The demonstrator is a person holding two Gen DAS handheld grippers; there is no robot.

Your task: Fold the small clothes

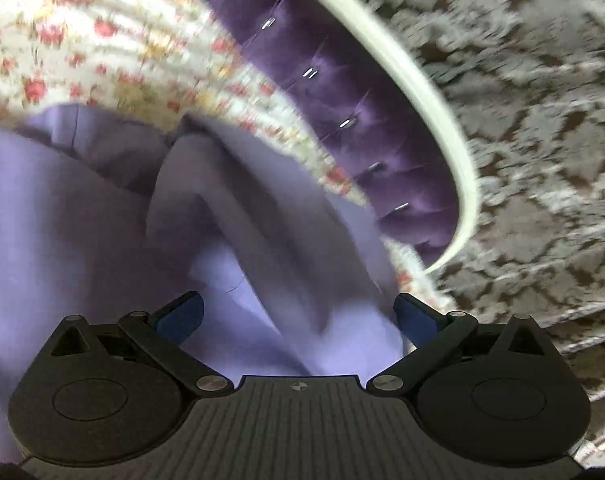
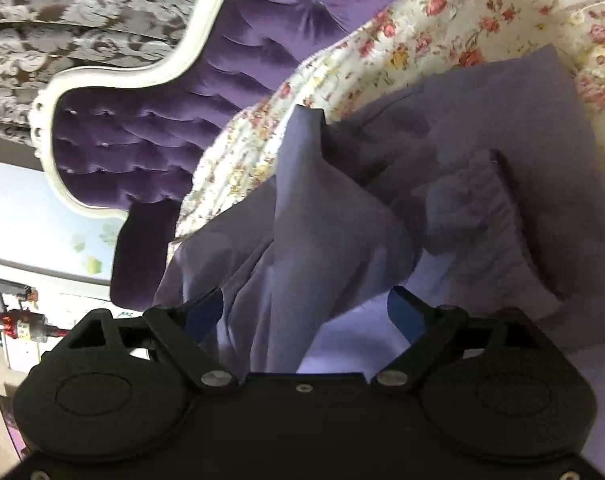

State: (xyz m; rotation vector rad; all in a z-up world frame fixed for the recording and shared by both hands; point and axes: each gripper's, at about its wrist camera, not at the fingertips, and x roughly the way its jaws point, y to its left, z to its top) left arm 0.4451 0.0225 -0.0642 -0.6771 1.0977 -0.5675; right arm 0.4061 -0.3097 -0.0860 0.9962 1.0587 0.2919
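While lilac garment (image 1: pixel 102 208) lay bunched on floral bedspread (image 1: pixel 82 32), L tool (image 1: pixel 298 312) and R tool (image 2: pixel 306 312) were held fingers apart, cloth between, prob. for regrasp.

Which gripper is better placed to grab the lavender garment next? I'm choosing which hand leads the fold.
Probably right. The right gripper is open with a raised ridge of the lavender garment running between its fingers. The left gripper, also open, faces flatter, blurred cloth.
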